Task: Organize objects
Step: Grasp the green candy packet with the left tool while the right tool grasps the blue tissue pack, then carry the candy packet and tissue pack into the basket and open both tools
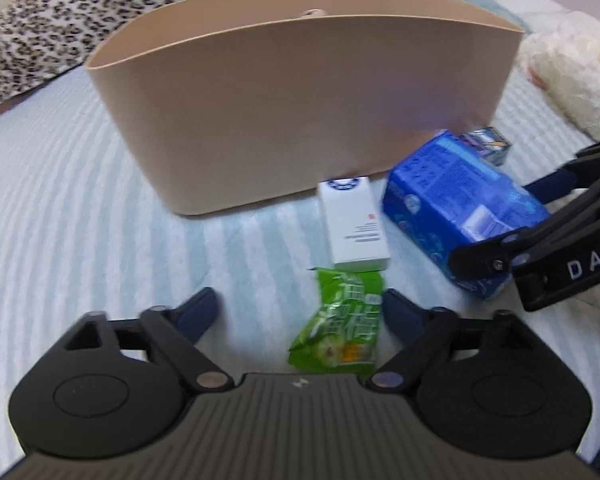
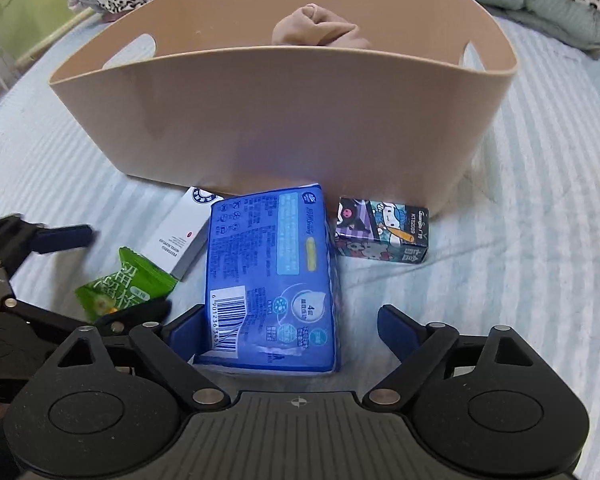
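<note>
Your left tongs [image 1: 300, 308] are hanging wide open over the striped bed [image 1: 80, 208], gripping nothing; the green snack packet [image 1: 342, 322] is lying between their fingers, nearer the right one. Just past it, the white box [image 1: 354, 226] is lying flat, pointing toward the beige basket [image 1: 300, 108]. Further right, your right tongs [image 2: 290, 330] are also gaping wide, and the blue tissue pack [image 2: 272, 288] is sitting between their fingers, touching the left pad and apart from the right one. The cartoon carton [image 2: 382, 230] is lying just beside the pack, close to the basket wall.
</note>
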The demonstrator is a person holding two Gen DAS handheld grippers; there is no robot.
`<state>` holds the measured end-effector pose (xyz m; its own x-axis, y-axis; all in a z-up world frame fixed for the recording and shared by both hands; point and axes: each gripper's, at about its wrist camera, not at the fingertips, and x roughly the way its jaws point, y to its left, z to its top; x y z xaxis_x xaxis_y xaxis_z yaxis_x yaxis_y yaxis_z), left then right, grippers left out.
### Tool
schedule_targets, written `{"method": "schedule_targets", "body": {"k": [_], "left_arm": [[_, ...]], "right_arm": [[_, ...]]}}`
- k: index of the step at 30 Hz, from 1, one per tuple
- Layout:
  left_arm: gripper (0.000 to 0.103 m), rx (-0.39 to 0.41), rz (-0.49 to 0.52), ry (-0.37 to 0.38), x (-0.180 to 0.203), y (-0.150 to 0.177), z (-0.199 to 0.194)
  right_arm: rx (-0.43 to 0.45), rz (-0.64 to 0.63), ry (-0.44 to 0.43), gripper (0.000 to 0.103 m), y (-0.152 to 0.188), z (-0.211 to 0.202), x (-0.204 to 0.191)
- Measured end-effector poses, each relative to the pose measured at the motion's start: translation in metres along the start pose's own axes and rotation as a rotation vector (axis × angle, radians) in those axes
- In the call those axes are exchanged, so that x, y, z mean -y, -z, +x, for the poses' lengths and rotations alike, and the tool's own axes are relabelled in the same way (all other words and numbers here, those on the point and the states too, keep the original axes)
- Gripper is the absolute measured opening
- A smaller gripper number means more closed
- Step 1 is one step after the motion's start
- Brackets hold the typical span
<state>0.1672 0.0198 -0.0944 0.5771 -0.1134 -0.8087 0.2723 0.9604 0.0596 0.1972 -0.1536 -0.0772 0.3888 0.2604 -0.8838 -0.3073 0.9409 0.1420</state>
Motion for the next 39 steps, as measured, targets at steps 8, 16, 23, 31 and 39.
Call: {"method": "schedule_targets", "body": {"k": [8,16,23,31,39], "left_arm": [[0.035,-0.024,-0.018,0.055,0.0,-0.001,-0.006],[0.031,-0.032,-0.045,0.057,0.0,0.002,-0.021],[0.031,0.044,-0.048,0.048,0.002,0.002,-0.057],[0.031,0.187,-0.07,0.0,0.004,-0.028,-0.1],[0.031,0.288,-0.102,-0.042,-0.005,-0.084,-0.109]], "right_arm": [[0.024,-0.124,-0.034,0.064,-0.001,0.007,-0.022],[0.008,-0.087,-0.105,0.059,0.016,-0.008,-0.016],[0.047,-0.064,-0.141,0.058,0.033,-0.041,0.012],[0.219,-0.025,-0.121,0.058,0.026,-0.117,0.047],[0.358,0.007,-0.089,0.058,-0.02,-0.14,0.065]]}}
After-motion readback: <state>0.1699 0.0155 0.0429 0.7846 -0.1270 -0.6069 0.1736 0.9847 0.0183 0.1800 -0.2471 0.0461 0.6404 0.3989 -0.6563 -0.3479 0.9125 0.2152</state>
